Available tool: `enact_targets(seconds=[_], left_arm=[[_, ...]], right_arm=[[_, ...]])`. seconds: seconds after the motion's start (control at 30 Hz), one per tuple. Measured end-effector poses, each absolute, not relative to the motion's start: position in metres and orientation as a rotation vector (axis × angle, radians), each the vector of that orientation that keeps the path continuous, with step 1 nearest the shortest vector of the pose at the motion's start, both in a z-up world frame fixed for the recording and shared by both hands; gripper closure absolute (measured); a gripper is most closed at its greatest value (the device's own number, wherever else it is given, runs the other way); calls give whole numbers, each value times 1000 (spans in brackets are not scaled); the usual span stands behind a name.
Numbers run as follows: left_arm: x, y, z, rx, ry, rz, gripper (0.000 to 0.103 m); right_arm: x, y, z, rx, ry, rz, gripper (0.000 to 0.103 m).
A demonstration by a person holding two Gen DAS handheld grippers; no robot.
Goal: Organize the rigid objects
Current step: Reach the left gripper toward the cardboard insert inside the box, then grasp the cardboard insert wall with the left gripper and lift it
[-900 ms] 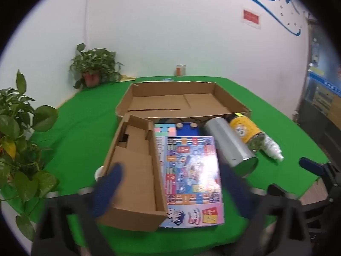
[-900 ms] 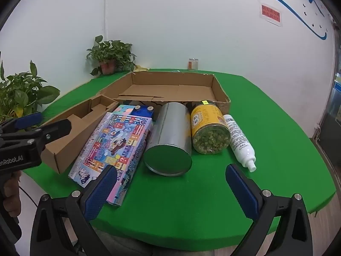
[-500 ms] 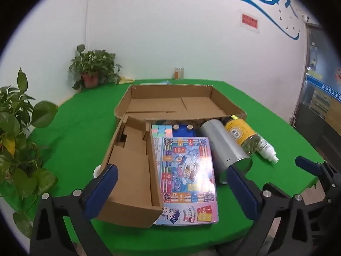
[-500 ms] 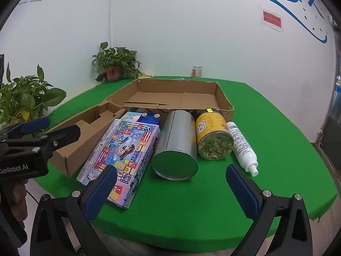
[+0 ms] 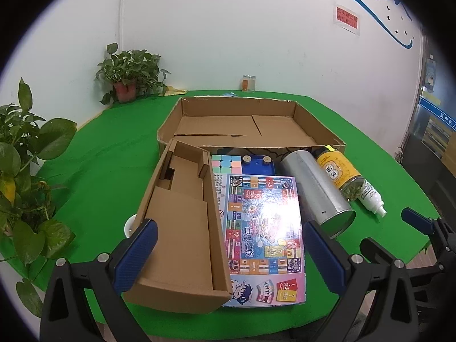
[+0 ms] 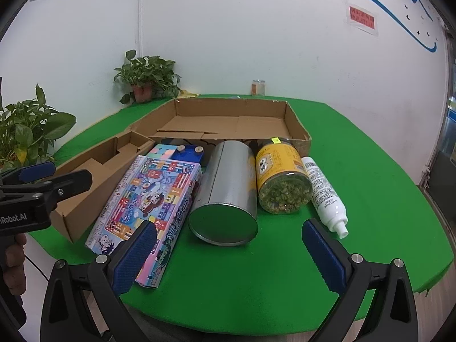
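The left wrist view is looking down into the narrow cardboard box (image 5: 182,228), showing its folded inner partitions; the right wrist view is catching only that box's (image 6: 97,176) outer side and a slice of its inside. Just right of it, the colourful board-game box (image 5: 262,228) is lying flat, its full printed lid showing from the left, while the right view is showing its (image 6: 148,196) near long edge too. At twelve o'clock from the game box, a pastel cube puzzle (image 5: 225,164) and a blue object with two round knobs (image 5: 258,164) are sitting partly hidden; what the blue object is cannot be told. The large open carton (image 5: 250,125) is lying beyond them, with nothing inside but its own floor flaps.

Further right, the silver tin (image 6: 225,193) is lying on its side with its round end facing the camera, touching the yellow-labelled jar (image 6: 280,182) of greenish dried bits, which is also lying down. At three o'clock of the jar, the white spray bottle (image 6: 325,193) is lying with its nozzle toward the viewer.

The left gripper (image 5: 228,253) is hovering with jaws spread wide over the narrow box and game box, gripping nothing. The right gripper (image 6: 228,252) is likewise spread wide above the green table (image 6: 370,199), holding nothing. A hand (image 6: 12,259) on the left gripper's handle is being cut off at nine o'clock of the right view.
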State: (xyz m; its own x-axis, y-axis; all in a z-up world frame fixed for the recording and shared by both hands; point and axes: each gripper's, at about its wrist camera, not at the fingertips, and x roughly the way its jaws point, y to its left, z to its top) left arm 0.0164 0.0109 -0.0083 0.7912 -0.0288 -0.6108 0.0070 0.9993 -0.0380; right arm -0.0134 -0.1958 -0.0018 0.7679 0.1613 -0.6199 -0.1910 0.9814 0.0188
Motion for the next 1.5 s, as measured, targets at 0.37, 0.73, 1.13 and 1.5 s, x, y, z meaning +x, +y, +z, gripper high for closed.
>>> enact_targets(seconds=[0.37,0.73,1.13,1.5], left_arm=[[23,9,-14,-32,690,-26,2],[21,51,10,-23,659,16,2],[32,105,-33,-222,827,-67,65],[18,140,-56,-474,869,-149,73]], right_arm=[[1,-189,-15,-55,716,192,0],[-2,-175,-11,-10,702,317,1],[11,-105,-17,80,804,630,8],[44,-46,-47,114,1019,677,56]])
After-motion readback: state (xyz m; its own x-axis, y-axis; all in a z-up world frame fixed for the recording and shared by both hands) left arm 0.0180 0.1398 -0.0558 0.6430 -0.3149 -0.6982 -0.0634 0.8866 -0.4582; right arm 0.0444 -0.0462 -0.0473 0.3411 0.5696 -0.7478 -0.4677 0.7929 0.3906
